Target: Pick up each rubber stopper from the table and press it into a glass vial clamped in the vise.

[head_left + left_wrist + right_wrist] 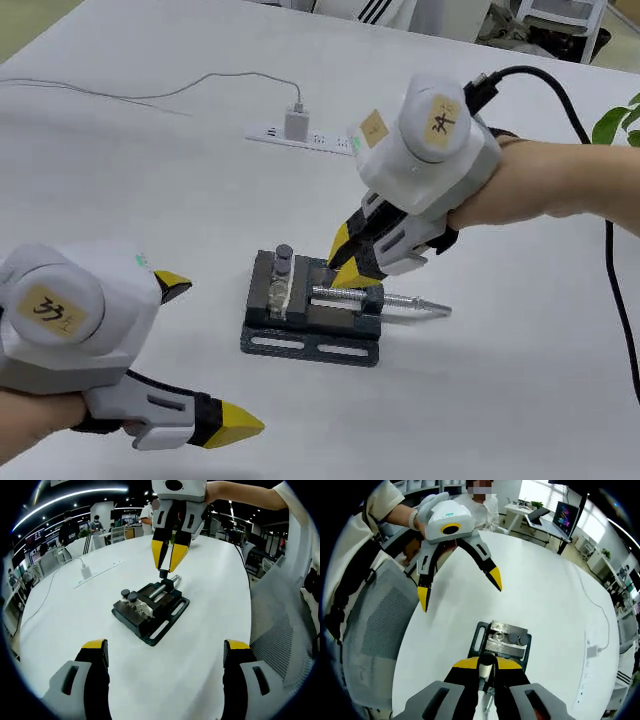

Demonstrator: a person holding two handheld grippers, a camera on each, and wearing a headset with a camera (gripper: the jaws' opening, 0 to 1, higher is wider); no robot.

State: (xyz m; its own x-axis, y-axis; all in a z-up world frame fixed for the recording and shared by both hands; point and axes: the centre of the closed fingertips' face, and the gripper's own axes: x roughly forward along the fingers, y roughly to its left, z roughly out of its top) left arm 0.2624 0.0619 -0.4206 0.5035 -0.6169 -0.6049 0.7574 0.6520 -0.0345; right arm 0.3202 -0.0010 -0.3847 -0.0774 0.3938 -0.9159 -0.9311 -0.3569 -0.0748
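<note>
A black vise (pixel 312 318) stands mid-table with glass vials (pixel 278 296) clamped upright in it. Two of them carry grey stoppers (pixel 284 257). My right gripper (pixel 346 262) hovers just over the screw side of the vise, shut on a small dark rubber stopper (pixel 487 657) that shows between its yellow tips. From the left gripper view, that same right gripper (pixel 167 566) points down at the vise (pixel 150 609) with the stopper (pixel 163 573) at its tips. My left gripper (pixel 205 355) is open and holds nothing, low at the near left, apart from the vise.
A white power strip (pixel 298 136) with a charger and thin cable lies at the far side of the table. The vise screw (pixel 420 303) sticks out to the right. A black cable (pixel 620 300) trails from the right gripper. A mesh chair (pixel 380 630) stands by the table edge.
</note>
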